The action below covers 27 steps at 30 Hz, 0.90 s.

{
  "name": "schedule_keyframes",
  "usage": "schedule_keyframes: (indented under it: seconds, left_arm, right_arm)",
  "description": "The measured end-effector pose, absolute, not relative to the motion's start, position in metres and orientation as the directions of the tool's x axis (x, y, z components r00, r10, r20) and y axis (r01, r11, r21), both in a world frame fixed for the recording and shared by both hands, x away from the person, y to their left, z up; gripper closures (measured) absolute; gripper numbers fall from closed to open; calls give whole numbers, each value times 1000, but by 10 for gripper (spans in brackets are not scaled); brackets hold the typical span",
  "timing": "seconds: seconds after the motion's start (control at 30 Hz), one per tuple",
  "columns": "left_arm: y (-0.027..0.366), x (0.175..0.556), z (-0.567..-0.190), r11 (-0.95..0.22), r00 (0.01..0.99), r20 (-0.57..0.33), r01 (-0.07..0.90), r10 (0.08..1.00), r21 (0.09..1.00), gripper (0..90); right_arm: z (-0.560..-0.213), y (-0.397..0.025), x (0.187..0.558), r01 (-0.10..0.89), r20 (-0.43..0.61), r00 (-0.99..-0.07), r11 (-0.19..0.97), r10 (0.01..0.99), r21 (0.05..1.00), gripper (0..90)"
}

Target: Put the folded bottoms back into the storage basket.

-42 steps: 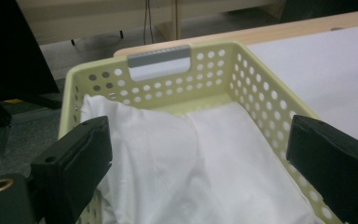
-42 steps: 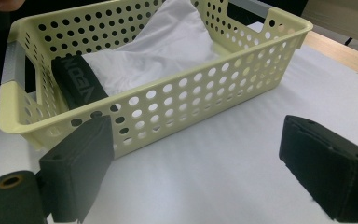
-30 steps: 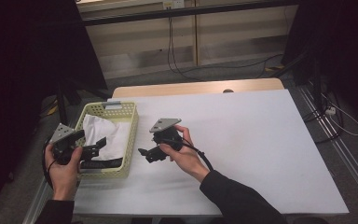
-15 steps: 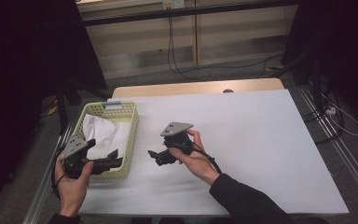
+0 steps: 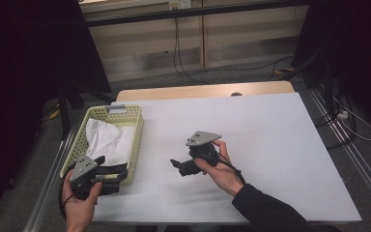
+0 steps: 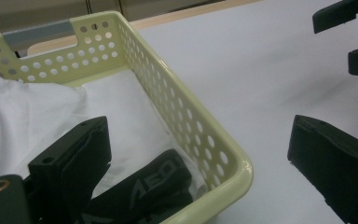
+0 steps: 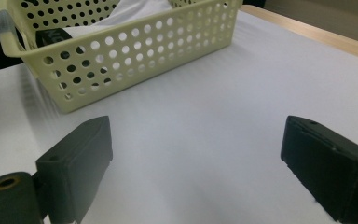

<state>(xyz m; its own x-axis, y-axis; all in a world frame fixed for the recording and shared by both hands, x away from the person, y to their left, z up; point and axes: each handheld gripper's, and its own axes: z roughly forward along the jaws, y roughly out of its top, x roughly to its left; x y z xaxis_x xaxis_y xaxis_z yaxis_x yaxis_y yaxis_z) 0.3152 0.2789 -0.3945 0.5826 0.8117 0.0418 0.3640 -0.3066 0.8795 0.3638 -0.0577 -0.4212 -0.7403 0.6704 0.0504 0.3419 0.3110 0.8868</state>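
Tabletop (image 5: pixel 270 145): white surface with a bare wood strip along the far edge; broad open area around the right gripper, no obstacle between it and the basket.

Basket (image 5: pixel 136 140): pale yellow plastic, perforated walls, rectangular, grey insert at the far handle. Stands at the tabletop's left side, near the front-left corner.

White cloth (image 5: pixel 108 140): crumpled, fills most of the basket, heaped toward the far end.

Black strap (image 6: pixel 154 186): dark band with faint grey lettering, lies on the cloth in the basket's near corner, against the wall.

Left gripper (image 5: pixel 112 176): held in the left hand (image 5: pixel 79 205) at the basket's near end. Jaws spread wide. In the left gripper view one jaw is inside the basket above the cloth and just beside the strap, the other outside over the tabletop, so they straddle the near corner wall. Grasps nothing.

Right gripper (image 5: pixel 178 166): held in the right hand (image 5: pixel 220 169) mid-tabletop, well apart from the basket, pointing toward it. Jaws spread wide over bare surface, empty.
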Motion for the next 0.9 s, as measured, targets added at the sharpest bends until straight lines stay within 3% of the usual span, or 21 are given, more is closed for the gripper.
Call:
schedule_keyframes:
  seconds: [0.9]
  left_arm:
    - [197, 322, -406, -342, 734, 7, 308, 679, 888, 54]
  right_arm:
    - [-434, -125, 336, 387, 63, -642, 251, 764, 887, 80]
